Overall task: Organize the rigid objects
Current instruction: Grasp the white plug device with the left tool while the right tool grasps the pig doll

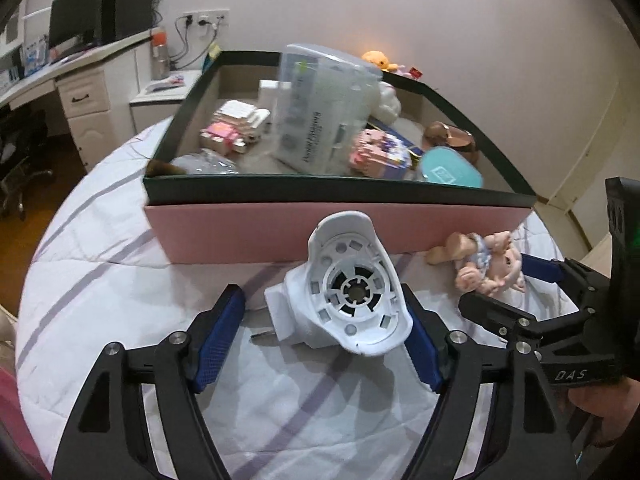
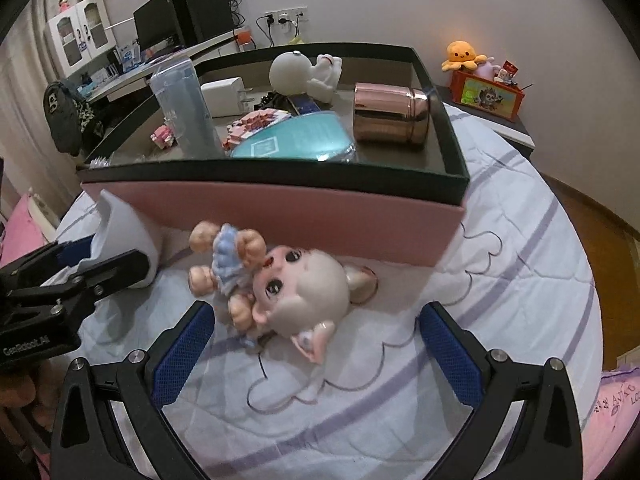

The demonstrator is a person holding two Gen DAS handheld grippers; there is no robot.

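Observation:
A white plastic lamp-like part [image 1: 352,296] lies on the bedsheet in front of a pink box with a dark rim [image 1: 340,194]. My left gripper [image 1: 324,336] is open, its blue pads on either side of the part, the right pad close to its rim. A doll with a pale head and blue dress [image 2: 280,284] lies against the box's pink wall [image 2: 320,220]. My right gripper [image 2: 316,356] is open around the doll, apart from it. The doll also shows in the left wrist view [image 1: 484,264], and the white part in the right wrist view [image 2: 124,236].
The box holds a clear plastic case [image 1: 320,112], a teal lid [image 2: 296,140], a copper tin [image 2: 392,116], pink block toys [image 1: 376,152] and a white figure [image 2: 304,72]. A desk with a monitor [image 1: 80,20] stands at left. A nightstand with an orange plush [image 2: 460,54] is at right.

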